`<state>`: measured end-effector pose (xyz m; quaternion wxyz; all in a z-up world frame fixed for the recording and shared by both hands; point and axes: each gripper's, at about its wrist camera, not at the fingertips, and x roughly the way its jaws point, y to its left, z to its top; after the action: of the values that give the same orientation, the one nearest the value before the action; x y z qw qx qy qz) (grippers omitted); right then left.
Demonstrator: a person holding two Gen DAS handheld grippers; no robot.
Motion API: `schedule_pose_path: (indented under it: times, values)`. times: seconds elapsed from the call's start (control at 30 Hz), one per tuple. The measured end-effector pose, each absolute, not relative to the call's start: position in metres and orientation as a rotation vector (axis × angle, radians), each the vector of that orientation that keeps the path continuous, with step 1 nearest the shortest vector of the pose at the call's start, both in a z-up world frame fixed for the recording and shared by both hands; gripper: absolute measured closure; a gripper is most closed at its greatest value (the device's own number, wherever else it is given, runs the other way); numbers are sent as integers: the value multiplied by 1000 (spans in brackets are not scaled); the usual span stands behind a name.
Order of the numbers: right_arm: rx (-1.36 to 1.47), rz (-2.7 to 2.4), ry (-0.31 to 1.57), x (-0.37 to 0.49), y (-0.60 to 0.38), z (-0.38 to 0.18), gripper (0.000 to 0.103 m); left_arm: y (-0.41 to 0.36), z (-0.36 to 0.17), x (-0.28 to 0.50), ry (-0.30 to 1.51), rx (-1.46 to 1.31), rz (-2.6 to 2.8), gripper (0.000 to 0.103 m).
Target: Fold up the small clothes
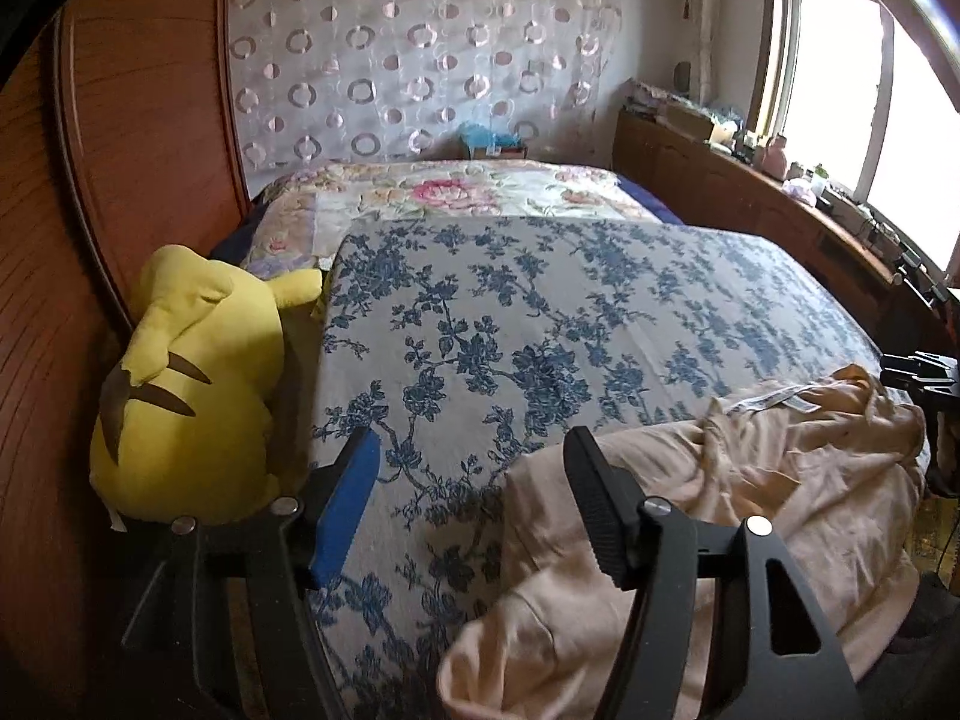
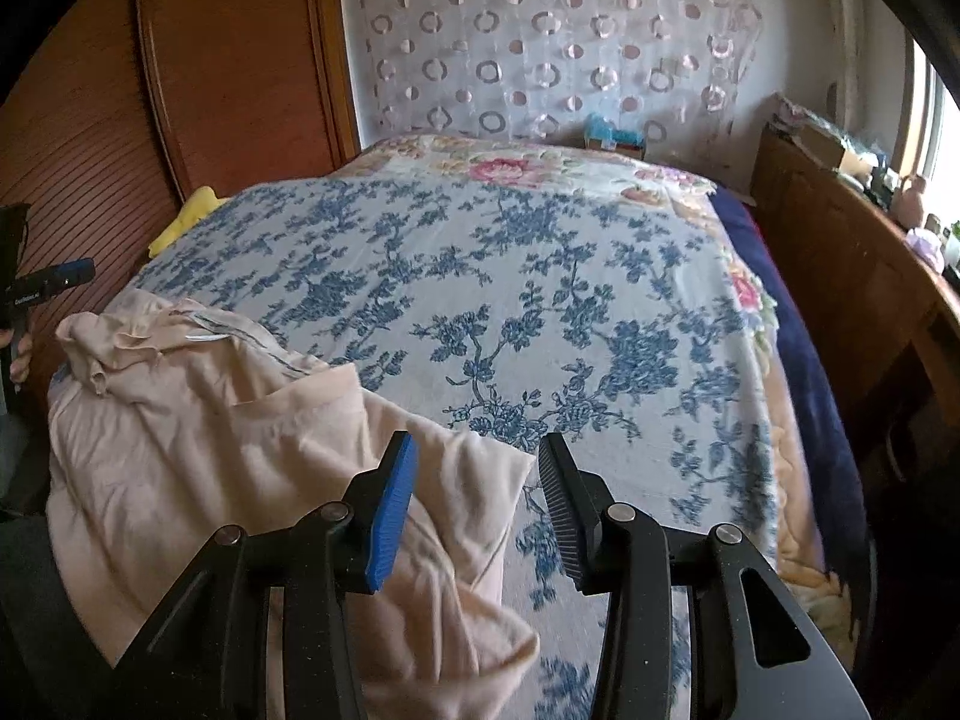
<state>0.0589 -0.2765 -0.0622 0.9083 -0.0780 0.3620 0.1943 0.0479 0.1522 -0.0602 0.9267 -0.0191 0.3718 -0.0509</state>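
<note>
Left gripper [image 1: 474, 450]: fingers spread wide, nothing between the pads. It is tilted downward over the near edge of the bed, toward the near left part. Blue pad on the left finger [image 1: 348, 504], black ribbed pad on the right finger [image 1: 591, 510]; the right finger is over cloth, contact cannot be judged.

Right gripper [image 2: 477, 468]: fingers parted, narrower than the left, nothing pinched. Same downward tilt, over the near edge of the bed. Blue-padded finger [image 2: 393, 510] is above cloth, not pressing it as far as visible.

A hand [image 2: 21, 354] grips the left gripper's handle, seen at the far left of the right wrist view.
</note>
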Motion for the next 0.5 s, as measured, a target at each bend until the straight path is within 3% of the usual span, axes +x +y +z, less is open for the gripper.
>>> schedule_pose_path:
  times: [0.5]
  values:
    - [-144, 375, 805, 77, -283, -85, 57, 135, -98, 65, 885, -45, -123, 38]
